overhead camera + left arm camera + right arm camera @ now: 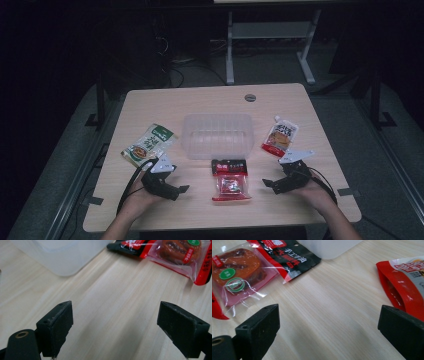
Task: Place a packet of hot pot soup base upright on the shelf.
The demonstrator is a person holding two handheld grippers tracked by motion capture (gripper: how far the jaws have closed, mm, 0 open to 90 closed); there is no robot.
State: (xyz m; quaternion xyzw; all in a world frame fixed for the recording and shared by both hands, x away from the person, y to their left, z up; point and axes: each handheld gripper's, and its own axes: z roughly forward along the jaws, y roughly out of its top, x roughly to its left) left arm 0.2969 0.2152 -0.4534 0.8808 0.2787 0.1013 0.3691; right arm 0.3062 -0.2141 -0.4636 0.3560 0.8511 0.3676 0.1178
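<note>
Red snack packet (230,182) lies flat on the bench (200,102), just in front of the clear tub (218,135), midway between the left gripper (181,190) and right gripper (267,184). Both jaws stand released and empty, pointing at it from either side. Likely a reach is starting; next, one gripper must close in on a packet edge.

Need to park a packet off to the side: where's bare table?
Free: the far strip of table behind the clear tub, and the near edge in front of the red snack packet. Crowded: the middle row, from green pouch to red-white pouch.
</note>
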